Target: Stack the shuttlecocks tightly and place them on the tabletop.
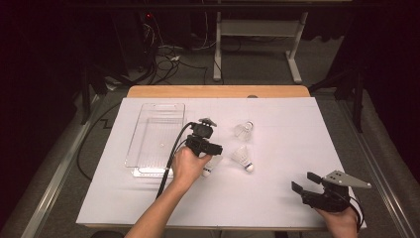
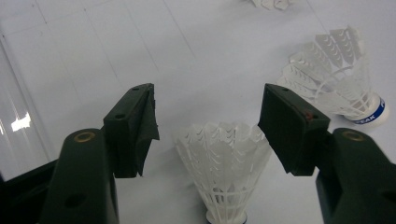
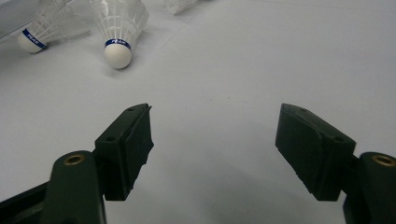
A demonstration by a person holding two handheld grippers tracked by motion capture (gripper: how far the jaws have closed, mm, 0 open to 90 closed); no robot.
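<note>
The left gripper (image 2: 208,126) is wide open, with one jaw on each side of a birdie (image 2: 222,170) that lies on the desk (image 1: 277,198), just right of the clear tray (image 1: 148,144). The birdie sits low between the jaws, its feathers fanned up toward them and its round nose at the bottom. Nothing is pinched yet.

I think the job now is to grab it. Feathers bend, so it would be smart to go down a bit more and close slowly on the lower part of the cone, near the nose. Squeeze gently, only enough to lift it.

Two more birdies (image 1: 243,157) lie near on the right; try not to bump them.

The right gripper (image 1: 305,181) is open too, holding nothing, waiting far off by the desk's near edge.
</note>
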